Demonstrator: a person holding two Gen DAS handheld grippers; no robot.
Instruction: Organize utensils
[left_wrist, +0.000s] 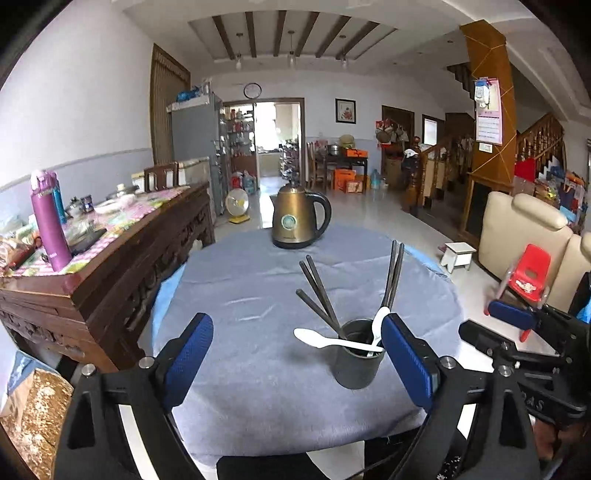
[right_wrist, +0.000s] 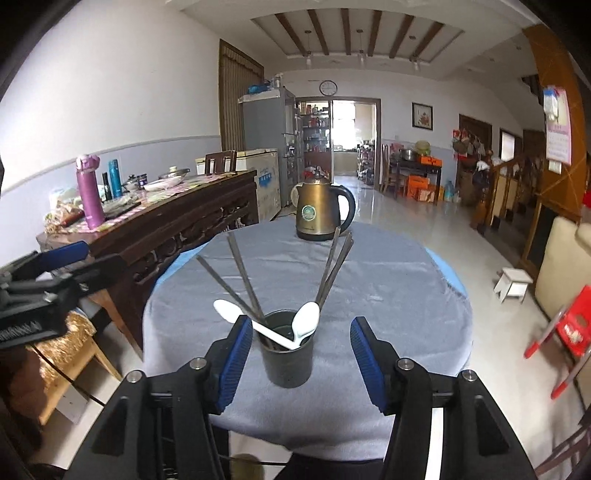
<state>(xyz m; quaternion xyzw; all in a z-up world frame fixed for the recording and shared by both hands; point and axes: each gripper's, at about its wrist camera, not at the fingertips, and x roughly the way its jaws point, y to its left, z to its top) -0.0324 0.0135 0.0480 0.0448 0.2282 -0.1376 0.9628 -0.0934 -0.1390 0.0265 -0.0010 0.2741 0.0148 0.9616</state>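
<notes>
The left gripper (left_wrist: 297, 363) holds its jaws wide, gripping nothing; its blue pads (left_wrist: 188, 354) hang above the grey cloth (left_wrist: 255, 280), and the right-hand pad sits just beside the rim of the dark utensil cup (left_wrist: 356, 363). The right gripper (right_wrist: 301, 363) is likewise spread wide and holds nothing, with the cup (right_wrist: 288, 354) standing between its two pads, apart from both as far as the view shows.

The cup stands upright on the cloth-covered round worktop (right_wrist: 399, 280), near its front edge. Inside it are two white plastic spoons (right_wrist: 273, 328): one leans out to the left with its bowl beyond the rim, the other stands more upright with its bowl above the rim. Dark chopsticks (right_wrist: 243, 277) fan out of the cup, some slanting left, and another pair (right_wrist: 334, 266) slanting right.

At the far side of the worktop stands a bronze electric kettle (right_wrist: 319, 212), well apart from the cup. Left of the worktop is a carved wooden sideboard (left_wrist: 122, 258) carrying a purple flask (left_wrist: 48, 218) and assorted dishes. On the floor to the right are a small white stool (left_wrist: 458, 254) and a red child's chair (left_wrist: 526, 277), beside a cream sofa (left_wrist: 517, 225).
</notes>
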